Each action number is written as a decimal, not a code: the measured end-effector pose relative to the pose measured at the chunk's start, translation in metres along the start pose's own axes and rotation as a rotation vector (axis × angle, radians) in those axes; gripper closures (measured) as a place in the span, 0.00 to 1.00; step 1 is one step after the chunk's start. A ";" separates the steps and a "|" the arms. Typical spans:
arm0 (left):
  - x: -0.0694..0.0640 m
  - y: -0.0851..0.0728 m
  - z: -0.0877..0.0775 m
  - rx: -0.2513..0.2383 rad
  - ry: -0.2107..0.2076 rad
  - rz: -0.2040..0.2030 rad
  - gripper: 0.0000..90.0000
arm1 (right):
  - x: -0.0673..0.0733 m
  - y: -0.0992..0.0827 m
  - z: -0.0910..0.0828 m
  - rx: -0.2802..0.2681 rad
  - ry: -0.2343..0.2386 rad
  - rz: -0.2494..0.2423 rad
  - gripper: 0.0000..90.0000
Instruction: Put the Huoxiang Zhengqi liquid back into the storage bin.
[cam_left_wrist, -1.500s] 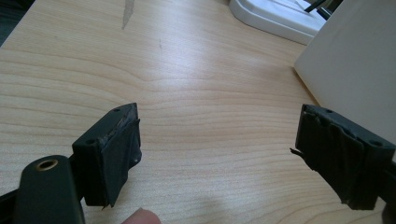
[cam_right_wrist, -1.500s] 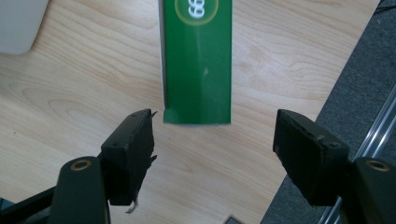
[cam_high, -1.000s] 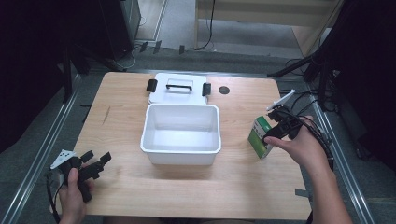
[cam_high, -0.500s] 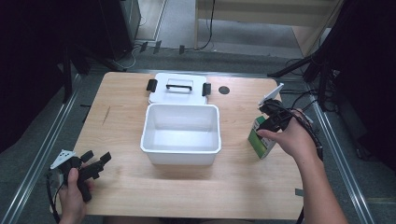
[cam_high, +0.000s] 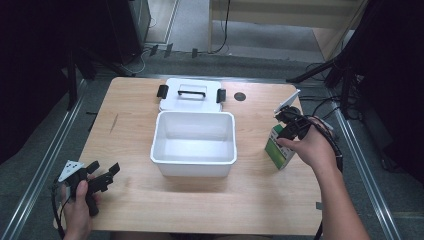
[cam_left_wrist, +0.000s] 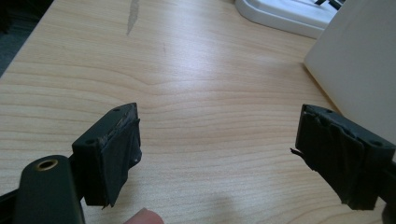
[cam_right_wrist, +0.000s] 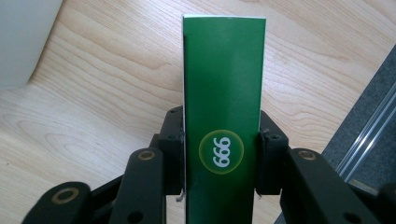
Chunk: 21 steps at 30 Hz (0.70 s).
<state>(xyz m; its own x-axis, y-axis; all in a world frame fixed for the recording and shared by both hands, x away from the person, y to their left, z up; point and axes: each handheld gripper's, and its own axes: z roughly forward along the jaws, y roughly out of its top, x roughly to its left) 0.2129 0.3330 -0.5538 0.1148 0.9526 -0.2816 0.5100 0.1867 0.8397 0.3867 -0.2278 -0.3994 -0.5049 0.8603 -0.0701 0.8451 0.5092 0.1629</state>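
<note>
A green carton (cam_high: 276, 150) with a white "999" logo (cam_right_wrist: 222, 151) stands upright near the table's right edge. My right gripper (cam_high: 288, 125) comes down on it from above. Seen close up, my right gripper (cam_right_wrist: 222, 148) is shut on the carton, one jaw on each narrow side. I cannot tell whether the carton still touches the wood. An open white bin (cam_high: 194, 163) sits mid-table with its lid (cam_high: 190, 95) lying behind it. Close to the front left corner, my left gripper (cam_high: 103, 176) is open and holds nothing; in its own view the left gripper (cam_left_wrist: 217, 158) hovers over bare wood.
The bin's outer wall (cam_left_wrist: 359, 60) rises at the right of the left gripper view, the lid (cam_left_wrist: 289, 14) beyond it. A small dark disc (cam_high: 240, 96) lies right of the lid. Cables (cam_high: 330, 107) trail off the table's right edge, where a metal rail (cam_high: 365, 165) runs.
The right hand has turned and shifted a little left over the carton, bringing the gripper more upright. The left gripper has stayed put.
</note>
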 end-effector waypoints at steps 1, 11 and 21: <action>-0.001 0.000 0.000 0.000 0.011 0.009 0.17 | 0.000 -0.001 0.000 -0.004 0.005 -0.005 0.71; -0.007 0.000 0.001 0.008 0.062 0.055 0.17 | 0.001 -0.010 -0.014 -0.075 0.031 -0.104 0.72; -0.011 -0.001 0.001 0.005 0.083 0.078 0.17 | 0.013 -0.015 -0.039 -0.163 0.026 -0.293 0.71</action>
<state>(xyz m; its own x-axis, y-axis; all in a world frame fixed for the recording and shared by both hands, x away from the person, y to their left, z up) 0.2124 0.3225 -0.5521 0.0839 0.9808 -0.1759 0.5068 0.1099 0.8550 0.3605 -0.2257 -0.3646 -0.7284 0.6759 -0.1122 0.6252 0.7227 0.2947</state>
